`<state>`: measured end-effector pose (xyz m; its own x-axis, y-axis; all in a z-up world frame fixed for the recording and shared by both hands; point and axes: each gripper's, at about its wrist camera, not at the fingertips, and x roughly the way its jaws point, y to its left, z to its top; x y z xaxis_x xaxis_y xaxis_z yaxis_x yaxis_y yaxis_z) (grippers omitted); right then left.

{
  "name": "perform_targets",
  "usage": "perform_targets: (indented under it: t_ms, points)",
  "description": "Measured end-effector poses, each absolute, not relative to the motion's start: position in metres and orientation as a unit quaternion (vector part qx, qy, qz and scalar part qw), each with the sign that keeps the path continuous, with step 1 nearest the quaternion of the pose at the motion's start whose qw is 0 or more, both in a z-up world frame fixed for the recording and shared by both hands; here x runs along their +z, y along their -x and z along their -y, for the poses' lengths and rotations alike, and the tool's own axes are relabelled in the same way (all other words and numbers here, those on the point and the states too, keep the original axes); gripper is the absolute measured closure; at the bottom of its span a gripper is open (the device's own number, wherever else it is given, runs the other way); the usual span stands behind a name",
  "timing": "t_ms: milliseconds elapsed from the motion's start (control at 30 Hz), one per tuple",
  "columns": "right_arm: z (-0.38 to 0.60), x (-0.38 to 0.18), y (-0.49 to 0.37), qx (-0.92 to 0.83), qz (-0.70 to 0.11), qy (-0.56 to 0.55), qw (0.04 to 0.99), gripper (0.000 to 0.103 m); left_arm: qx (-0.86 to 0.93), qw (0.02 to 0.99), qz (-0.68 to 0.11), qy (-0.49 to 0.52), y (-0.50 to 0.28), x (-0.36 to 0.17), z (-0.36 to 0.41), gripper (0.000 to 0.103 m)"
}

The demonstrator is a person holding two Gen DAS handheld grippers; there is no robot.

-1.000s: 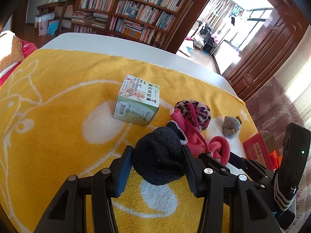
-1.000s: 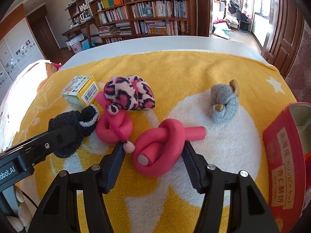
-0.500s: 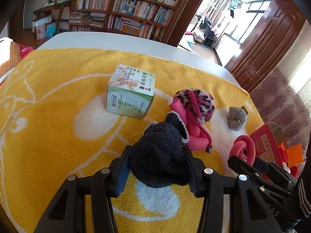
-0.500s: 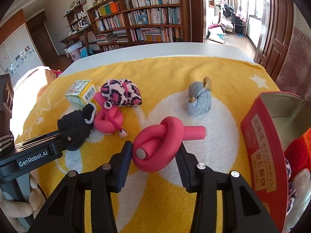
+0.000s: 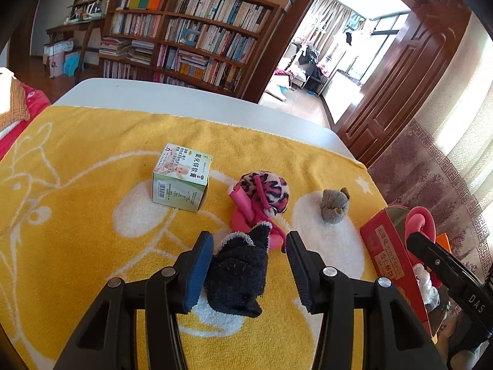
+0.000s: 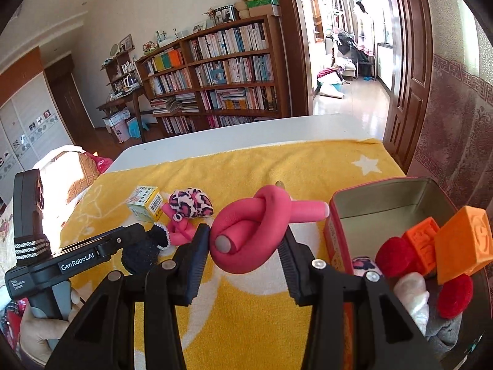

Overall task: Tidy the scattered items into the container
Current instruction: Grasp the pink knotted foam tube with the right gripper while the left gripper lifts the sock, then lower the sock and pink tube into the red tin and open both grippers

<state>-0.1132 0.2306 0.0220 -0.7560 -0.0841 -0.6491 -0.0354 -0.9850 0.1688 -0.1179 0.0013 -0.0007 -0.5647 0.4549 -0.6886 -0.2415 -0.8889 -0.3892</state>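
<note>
Closest in the left wrist view, the left gripper (image 5: 248,265) is clamped on a fuzzy black sock (image 5: 238,277) with a whitish cuff, its blue-padded fingers (image 5: 197,273) pressing it on the left side while the other finger sits just off its right edge; whether the sock is clear of the yellow towel (image 5: 77,215) I can't tell. Over on the right wrist view, the right gripper (image 6: 243,251) has its fingers closed on a knotted pink foam tube (image 6: 252,231), held up off the towel right beside the open red tin (image 6: 336,240), with the tube's straight end poking toward the tin's near corner. The tin sits at the right edge of the towel and already has stuff in it: orange blocks (image 6: 456,246), red pom-poms (image 6: 394,256) and something white and fluffy (image 6: 413,293). Just past the black sock there's another pink foam tube (image 5: 246,212) lying on the towel, with a pink leopard-print bundle (image 5: 268,189) resting on top of it. To the right of those, on its own, is a small grey rolled sock (image 5: 334,205). To the left, a bit further back, sits a little green-and-white medicine box (image 5: 181,182) with a baby picture on top. Beyond the towel is the bare white table (image 5: 185,92), then a big wooden bookcase (image 5: 197,40) crammed with books, and an open doorway (image 5: 336,61) into a sunlit room.
</note>
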Motion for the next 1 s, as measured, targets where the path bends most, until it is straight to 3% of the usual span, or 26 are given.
perform_targets:
  t_ms: [333,367,433,467,833,867,900,933,1000]
  points:
    - [-0.265,0.037,0.094,-0.939,0.105,-0.329,-0.014,0.055,0.883,0.174,0.088,0.427,0.119,-0.009,-0.015,0.051]
    - [-0.263,0.037,0.092,-0.938,0.104,-0.329,-0.012,0.055,0.889,0.167,0.077,0.420,0.120,-0.011,-0.016,0.049]
    - [-0.261,0.035,0.091,-0.938,0.104,-0.331,-0.006,0.055,0.895,0.150,0.051,0.418,0.126,-0.014,-0.019,0.030]
    - [-0.261,0.034,0.089,-0.937,0.105,-0.332,-0.004,0.055,0.895,0.144,0.045,0.420,0.130,-0.017,-0.020,0.029]
    - [-0.259,0.030,0.081,-0.937,0.107,-0.331,0.004,0.055,0.878,0.112,0.064,0.460,0.148,-0.051,0.001,0.029]
    - [-0.259,0.030,0.080,-0.937,0.107,-0.331,0.005,0.055,0.876,0.114,0.071,0.463,0.149,-0.054,0.003,0.030]
    - [-0.258,0.029,0.080,-0.937,0.107,-0.332,0.005,0.055,0.878,0.114,0.074,0.460,0.149,-0.054,0.005,0.039]
    - [-0.258,0.029,0.079,-0.937,0.108,-0.331,0.004,0.055,0.876,0.114,0.075,0.462,0.149,-0.053,0.006,0.056]
    - [-0.261,0.029,0.079,-0.937,0.110,-0.331,0.002,0.055,0.872,0.129,0.096,0.463,0.149,-0.053,0.011,0.059]
